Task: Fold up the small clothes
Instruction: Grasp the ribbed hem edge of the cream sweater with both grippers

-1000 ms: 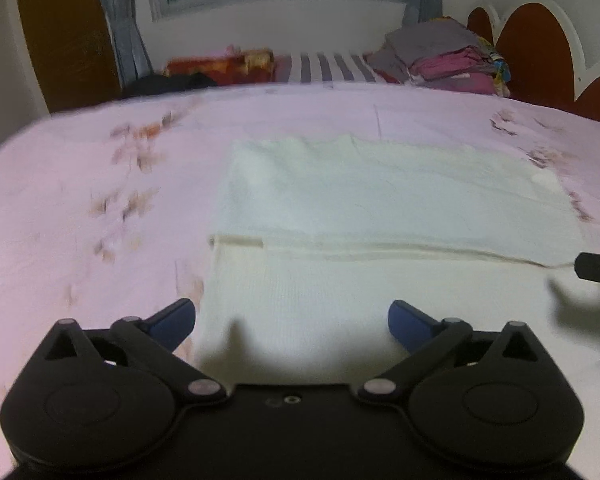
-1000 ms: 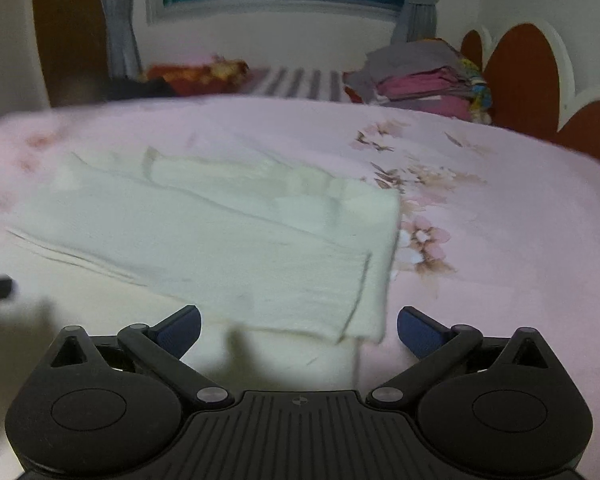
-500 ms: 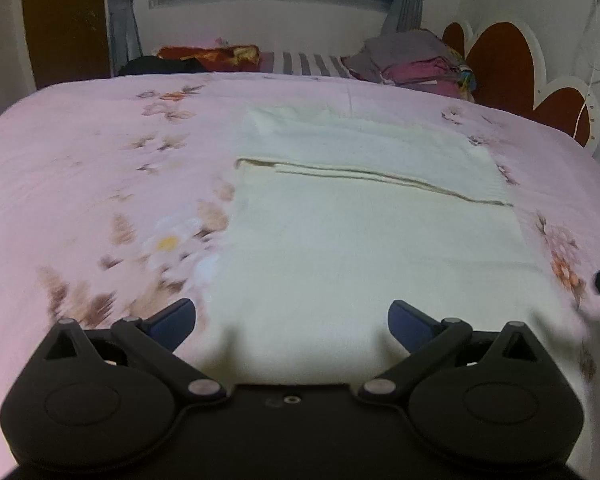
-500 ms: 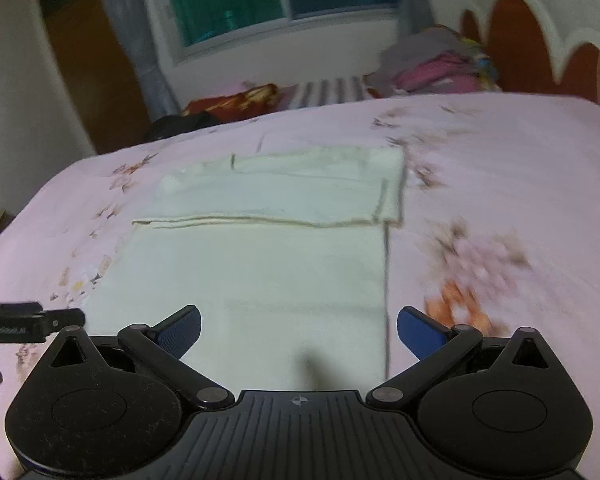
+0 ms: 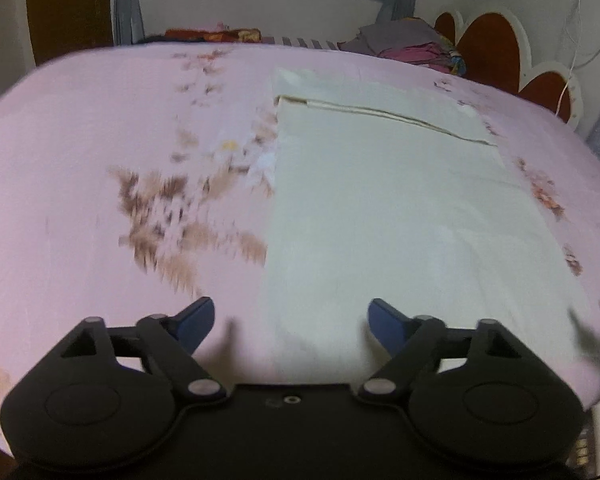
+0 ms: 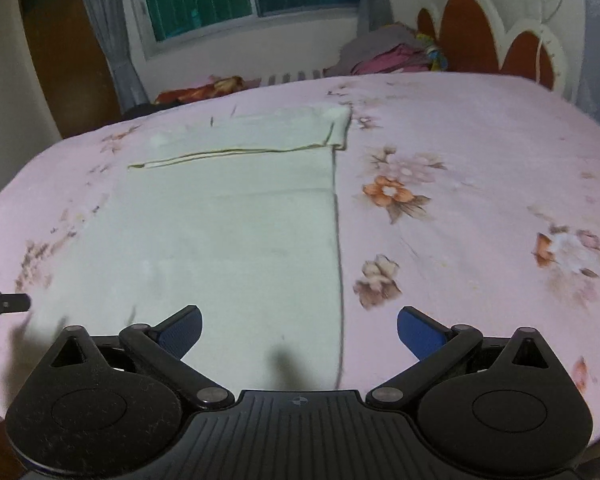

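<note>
One cream-white knitted garment [image 5: 400, 208] lies flat on the bed's pink flower-printed sheet [image 5: 100, 140], its far part folded back toward the near part, so that a doubled band with a straight fold edge crosses it. Its left side edge runs straight between the fingers of the left hand-held gripper [image 5: 290, 316]; its right side edge runs straight between the fingers of the right hand-held gripper [image 6: 299, 330]. Bare sheet lies wide on both sides of the garment and beyond it. One pile of folded clothes in grey and pink [image 6: 384, 58] sits past the bed's far edge, beside the brown-and-white scalloped headboard [image 6: 488, 40]. Two hand-held grippers are present, each tilted down over the garment's near end. The left one's jaws have just been closing but stand apart, gripping nothing. The right one's jaws stand wide apart, empty.
</note>
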Tool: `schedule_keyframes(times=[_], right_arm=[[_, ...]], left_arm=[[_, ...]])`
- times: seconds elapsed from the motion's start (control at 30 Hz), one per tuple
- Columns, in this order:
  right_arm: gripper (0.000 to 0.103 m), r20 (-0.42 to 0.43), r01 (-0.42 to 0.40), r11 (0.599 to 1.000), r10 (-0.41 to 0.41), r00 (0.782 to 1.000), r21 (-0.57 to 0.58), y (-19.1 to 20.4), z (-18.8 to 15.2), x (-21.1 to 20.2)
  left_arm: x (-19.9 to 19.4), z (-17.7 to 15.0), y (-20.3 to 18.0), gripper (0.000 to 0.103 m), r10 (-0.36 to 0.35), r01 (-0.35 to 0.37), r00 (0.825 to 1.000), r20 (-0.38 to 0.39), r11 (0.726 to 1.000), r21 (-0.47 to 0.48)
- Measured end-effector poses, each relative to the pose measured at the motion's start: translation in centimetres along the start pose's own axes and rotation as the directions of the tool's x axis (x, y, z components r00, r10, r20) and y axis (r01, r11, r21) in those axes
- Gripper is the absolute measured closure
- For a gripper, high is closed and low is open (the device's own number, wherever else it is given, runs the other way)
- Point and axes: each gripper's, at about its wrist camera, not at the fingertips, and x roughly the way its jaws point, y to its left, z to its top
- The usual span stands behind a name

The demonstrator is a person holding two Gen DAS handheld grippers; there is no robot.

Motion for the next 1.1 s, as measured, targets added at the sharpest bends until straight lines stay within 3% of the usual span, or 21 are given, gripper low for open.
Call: schedule_keyframes(times=[0.17,0.2,0.27,0.63,0.8,0.83,0.87,0.93,1.07,1.1], right_arm=[[0.001,0.008,0.033,0.999,-0.034,0.999,0.032,-0.3,-2.4,-0.8],[0.007,0.007,0.042,0.998,-0.043,0.999,0.038,-0.4,-2.6,-0.8],[0.044,-0.015,0.050,0.997,-0.049,0.999,0.055,-0.8,-3.0,-0.7],[0.045,-0.096,0.042,0.989,-0.028,0.995,0.140,-1.8,-3.5,1.4],[0.045,-0.132,0.051,0.988,-0.032,0.991,0.146,-1.8,-3.7,2.5],[0.050,-0.136,0.057,0.988,-0.038,0.990,0.142,-1.7,-3.8,2.6],[0.069,-0.139,0.058,0.988,-0.038,0.989,0.141,-1.6,-3.8,2.8],[0.085,-0.155,0.039,0.988,-0.015,0.988,0.151,-1.5,-3.8,3.1],[0.085,-0.199,0.021,0.988,0.010,0.980,0.153,-1.0,-3.4,3.6],[0.091,-0.205,0.017,0.988,0.015,0.979,0.151,-0.8,-3.3,3.7]], left_arm=[[0.1,-2.3,2.3,0.036,-0.033,0.030,0.998,-0.054,0.998,-0.063],[0.2,-2.7,2.6,0.041,-0.044,0.039,0.997,-0.067,0.996,-0.075],[0.5,-3.3,3.0,0.049,-0.075,0.067,0.993,-0.086,0.993,-0.097],[2.7,-2.8,1.3,0.055,-0.165,0.155,0.981,-0.102,0.982,-0.106],[3.9,-2.1,1.5,0.059,-0.221,0.202,0.970,-0.106,0.965,-0.164],[4.0,-2.0,1.4,0.071,-0.222,0.204,0.969,-0.105,0.966,-0.160],[4.2,-1.9,1.3,0.075,-0.221,0.203,0.969,-0.108,0.967,-0.153],[4.4,-1.7,1.5,0.084,-0.231,0.210,0.966,-0.115,0.963,-0.167],[4.7,-1.0,1.6,0.093,-0.261,0.237,0.956,-0.134,0.956,-0.173],[4.6,-0.9,1.6,0.094,-0.265,0.242,0.955,-0.131,0.955,-0.170]])
